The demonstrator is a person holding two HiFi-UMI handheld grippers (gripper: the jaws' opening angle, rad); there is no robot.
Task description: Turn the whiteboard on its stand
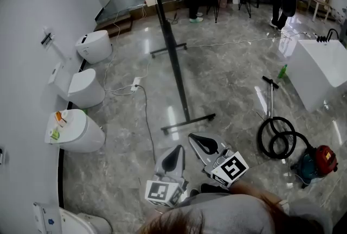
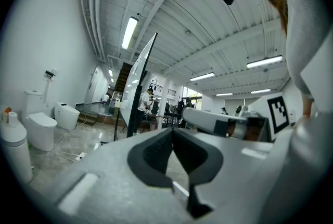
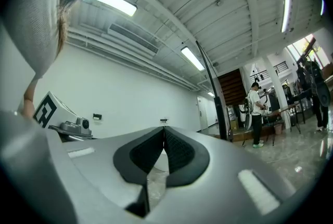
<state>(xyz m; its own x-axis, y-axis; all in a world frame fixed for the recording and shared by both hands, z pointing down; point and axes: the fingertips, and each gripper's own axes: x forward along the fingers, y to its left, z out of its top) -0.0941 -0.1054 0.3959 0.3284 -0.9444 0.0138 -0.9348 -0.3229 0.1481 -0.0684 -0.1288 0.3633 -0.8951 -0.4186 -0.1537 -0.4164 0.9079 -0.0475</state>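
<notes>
Left claw (image 2: 173, 131) clenched on nothing, right claw (image 3: 164, 129) clenched empty, whiteboard (image 1: 168, 43) well apart ahead.

The grey left hand-held gripper (image 2: 173, 133) has its black-padded jaws closed together, with nothing between them. Beyond it, the tall white whiteboard on a black stand (image 2: 139, 72) appears edge-on. White ceramic toilets (image 2: 40, 125) line the left wall.
</notes>
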